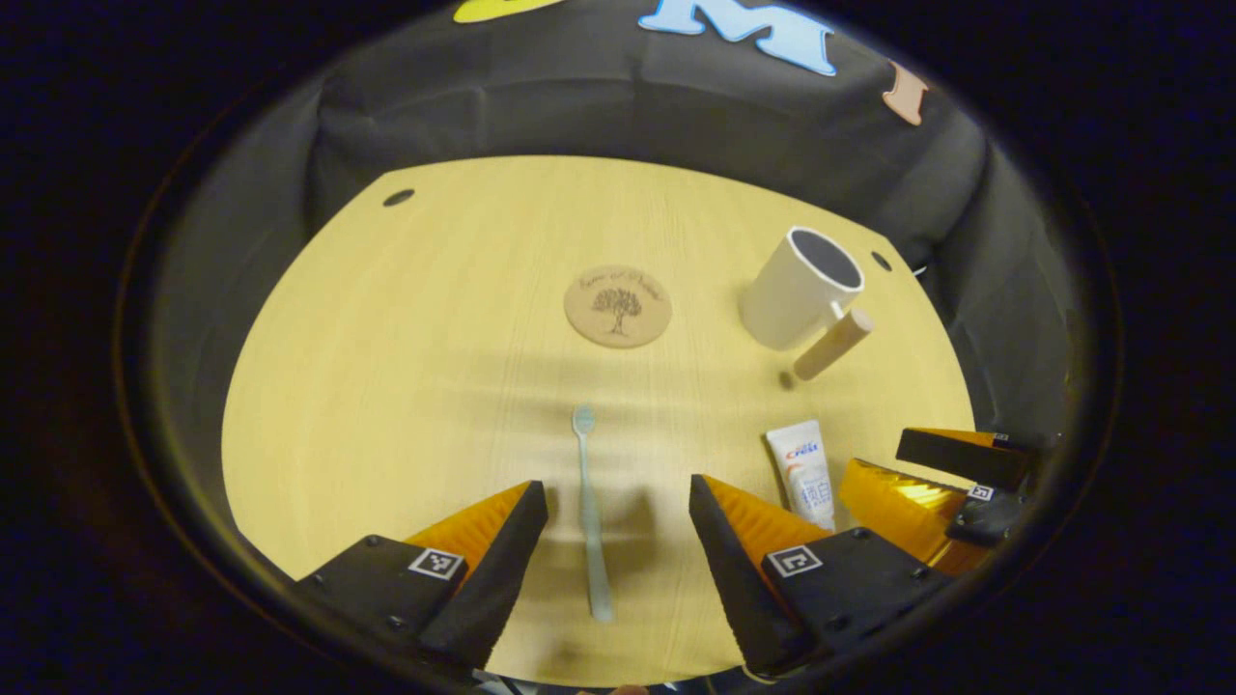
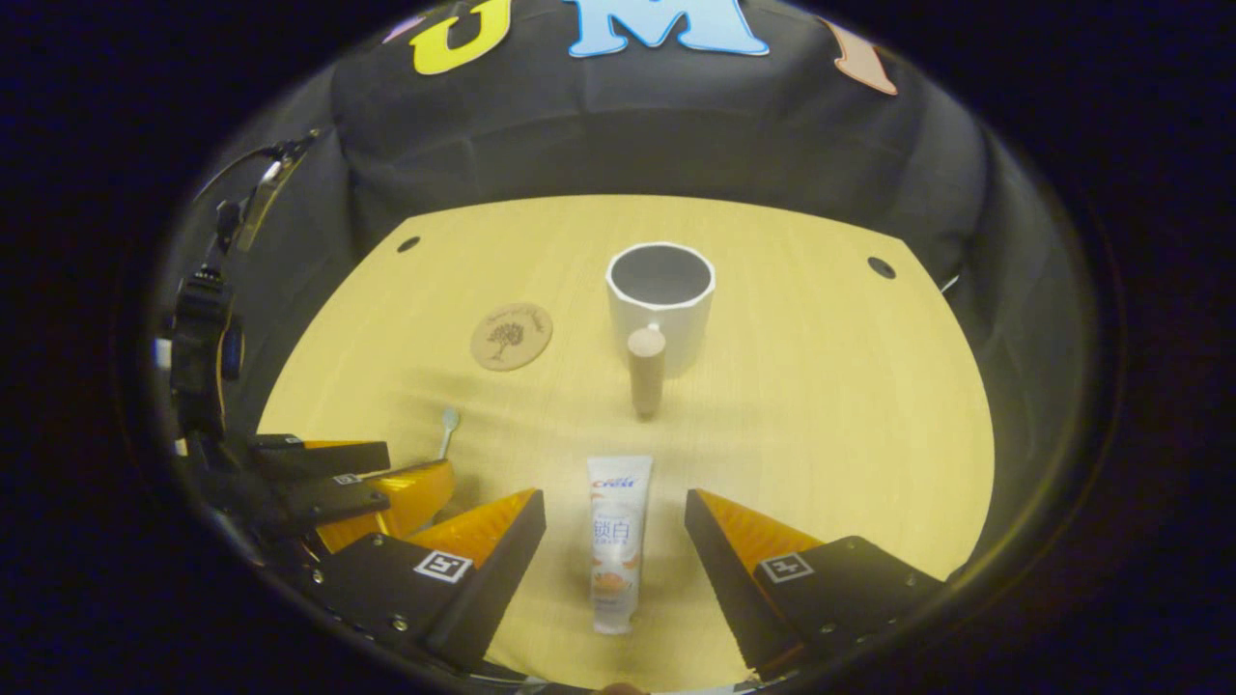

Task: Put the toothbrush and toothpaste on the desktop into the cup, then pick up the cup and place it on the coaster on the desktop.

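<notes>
A pale green toothbrush [image 1: 590, 512] lies flat on the wooden desktop [image 1: 406, 367], lengthwise between the fingers of my open left gripper [image 1: 618, 497], untouched. A white toothpaste tube [image 2: 616, 541] lies between the fingers of my open right gripper [image 2: 615, 507], also untouched. The same tube [image 1: 803, 471] appears in the left gripper view beside the right gripper [image 1: 927, 473]. A white cup [image 2: 661, 301] with a wooden handle [image 2: 645, 372] stands upright beyond the tube. The round cork coaster [image 1: 618, 306] with a tree print lies mid-table, left of the cup [image 1: 801, 288].
The left gripper [image 2: 328, 478] and its holder rig appear at the left of the right gripper view, with the toothbrush head [image 2: 449, 420] just past it. Small dark holes [image 2: 881, 267] mark the desktop's far corners. Black cloth walls surround the table.
</notes>
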{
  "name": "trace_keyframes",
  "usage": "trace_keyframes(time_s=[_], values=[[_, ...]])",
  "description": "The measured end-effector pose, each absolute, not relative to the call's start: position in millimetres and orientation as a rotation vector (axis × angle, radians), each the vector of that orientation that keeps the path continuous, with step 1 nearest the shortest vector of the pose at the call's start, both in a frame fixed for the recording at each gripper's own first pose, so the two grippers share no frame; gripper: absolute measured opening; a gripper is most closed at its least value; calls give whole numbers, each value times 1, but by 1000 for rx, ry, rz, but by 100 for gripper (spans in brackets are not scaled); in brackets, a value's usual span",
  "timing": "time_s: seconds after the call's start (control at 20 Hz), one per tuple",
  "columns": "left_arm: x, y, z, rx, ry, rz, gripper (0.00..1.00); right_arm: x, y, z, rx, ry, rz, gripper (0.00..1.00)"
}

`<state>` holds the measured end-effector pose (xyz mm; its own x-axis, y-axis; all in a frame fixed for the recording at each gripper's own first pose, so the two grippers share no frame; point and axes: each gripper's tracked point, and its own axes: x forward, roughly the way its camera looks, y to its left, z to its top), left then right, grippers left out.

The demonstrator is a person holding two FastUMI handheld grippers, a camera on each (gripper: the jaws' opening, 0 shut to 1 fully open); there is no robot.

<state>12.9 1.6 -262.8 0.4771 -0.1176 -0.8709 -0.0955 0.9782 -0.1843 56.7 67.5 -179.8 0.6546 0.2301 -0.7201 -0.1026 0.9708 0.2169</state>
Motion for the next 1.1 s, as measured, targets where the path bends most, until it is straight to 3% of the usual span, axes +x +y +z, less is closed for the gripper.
trace_keyframes(time_s=[0.05, 0.55, 0.9, 1.0, 1.1], values=[[12, 1, -270, -237, 1102, -11, 100, 56, 68, -185, 153, 857, 190, 93], [-4, -4, -304, -242, 1328, -13, 96, 64, 74, -222, 150, 1023, 210, 93], [-5, -1, -310, -186, 1353, 27, 95, 65, 76, -238, 131, 1065, 217, 93], [-6, 6, -312, -145, 1349, 54, 89, 63, 79, -243, 133, 1077, 224, 93], [-6, 9, -311, -123, 1345, 51, 69, 60, 78, -246, 127, 1088, 214, 91]])
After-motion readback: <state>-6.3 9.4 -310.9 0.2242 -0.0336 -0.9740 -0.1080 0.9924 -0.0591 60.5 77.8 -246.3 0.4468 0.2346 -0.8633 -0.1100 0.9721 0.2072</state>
